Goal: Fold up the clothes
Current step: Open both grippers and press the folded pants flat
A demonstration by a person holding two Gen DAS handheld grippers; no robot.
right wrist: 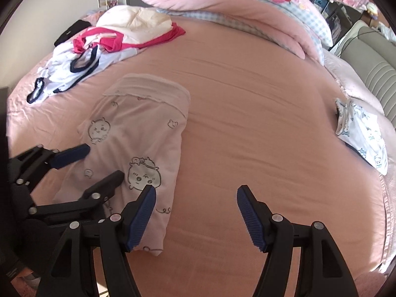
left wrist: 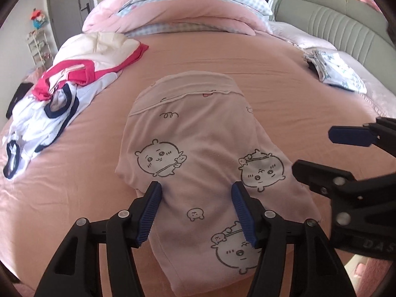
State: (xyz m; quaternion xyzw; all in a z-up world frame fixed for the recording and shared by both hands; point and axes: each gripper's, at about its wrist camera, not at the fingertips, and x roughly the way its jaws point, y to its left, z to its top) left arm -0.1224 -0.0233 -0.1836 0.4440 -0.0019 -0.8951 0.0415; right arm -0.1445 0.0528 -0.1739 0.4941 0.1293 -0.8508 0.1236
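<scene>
Bed: one, under a salmon-pink sheet (left wrist: 222,57) that carries everything.
Folded garment: one pale pink piece (left wrist: 198,163) printed with cartoon animal faces, lying flat mid-bed, waistband end toward 12 o'clock.
Left claw (left wrist: 196,212): spread, hovering over the near half of the folded garment with cloth showing between its blue pads; the pads do not press it.
Right claw (right wrist: 196,216): spread over bare sheet, its left pad above the garment's right edge, nothing pinched.
Unfolded heap: one pile at 10 o'clock (left wrist: 64,84), with at least three pieces — cream, bright pink, and white with navy trim.
Folded stack: one white blue-printed item (right wrist: 363,133) at 3 o'clock, well apart from the garment.
Quilt: one pink and blue-checked, bunched (left wrist: 178,7) at 12 o'clock.
</scene>
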